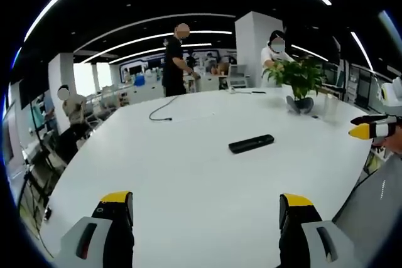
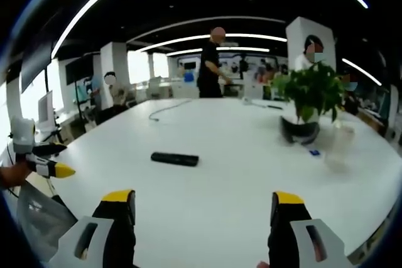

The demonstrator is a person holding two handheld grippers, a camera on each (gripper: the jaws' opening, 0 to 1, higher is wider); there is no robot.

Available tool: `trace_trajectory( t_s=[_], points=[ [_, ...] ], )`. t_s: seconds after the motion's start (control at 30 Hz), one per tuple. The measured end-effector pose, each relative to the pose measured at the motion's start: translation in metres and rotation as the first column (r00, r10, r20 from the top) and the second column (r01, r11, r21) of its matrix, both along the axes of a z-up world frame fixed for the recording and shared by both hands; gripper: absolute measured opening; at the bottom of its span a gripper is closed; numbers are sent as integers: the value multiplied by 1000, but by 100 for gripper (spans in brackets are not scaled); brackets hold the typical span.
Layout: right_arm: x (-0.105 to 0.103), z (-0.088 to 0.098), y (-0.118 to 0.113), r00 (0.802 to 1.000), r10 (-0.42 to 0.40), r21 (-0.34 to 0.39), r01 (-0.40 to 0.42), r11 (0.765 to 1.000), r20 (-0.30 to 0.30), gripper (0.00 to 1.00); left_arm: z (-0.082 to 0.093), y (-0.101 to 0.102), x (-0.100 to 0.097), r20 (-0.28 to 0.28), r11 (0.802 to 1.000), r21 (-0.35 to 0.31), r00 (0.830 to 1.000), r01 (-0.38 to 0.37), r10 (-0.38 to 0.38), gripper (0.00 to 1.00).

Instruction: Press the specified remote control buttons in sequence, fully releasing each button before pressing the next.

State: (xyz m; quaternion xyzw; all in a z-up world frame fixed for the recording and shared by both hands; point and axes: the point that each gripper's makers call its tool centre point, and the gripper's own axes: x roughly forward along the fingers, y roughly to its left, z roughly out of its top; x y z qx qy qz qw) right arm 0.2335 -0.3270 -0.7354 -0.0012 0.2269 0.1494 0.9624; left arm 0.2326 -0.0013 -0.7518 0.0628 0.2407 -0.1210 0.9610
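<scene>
Remote control (image 1: pixel 251 144) buttons too small to tell apart

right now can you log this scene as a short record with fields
surface: large white oval table
target: slim black rectangular remote control, lying flat near the table's middle, untouched
left claw: open, holding nothing, short of the remote
right claw: open, holding nothing, short of the remote
plant: green leafy plant in a dark pot, on the table beyond the remote
cable: thin dark cable on the far side of the table
people: several, standing or seated beyond the table
</scene>
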Motion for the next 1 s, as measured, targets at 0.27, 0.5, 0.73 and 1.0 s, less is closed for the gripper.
trace_trajectory(
  t_s=[0.27,0.5,0.73,1.0],
  points=[
    [0,0,2,1000,14,12,-14,1000,-1,81,1,-8,13,-25,998,21,998,62,-61,97],
    [-2,-2,5,999,30,28,-30,999,-13,72,5,-24,31,-66,984,48,983,174,-171,89],
    [-4,-4,9,998,53,14,-53,998,-26,55,9,-38,53,-95,960,72,960,270,-263,86],
    [-8,-8,15,994,83,48,-80,996,-66,34,6,-53,81,-133,926,102,928,363,-349,82]
  ],
)
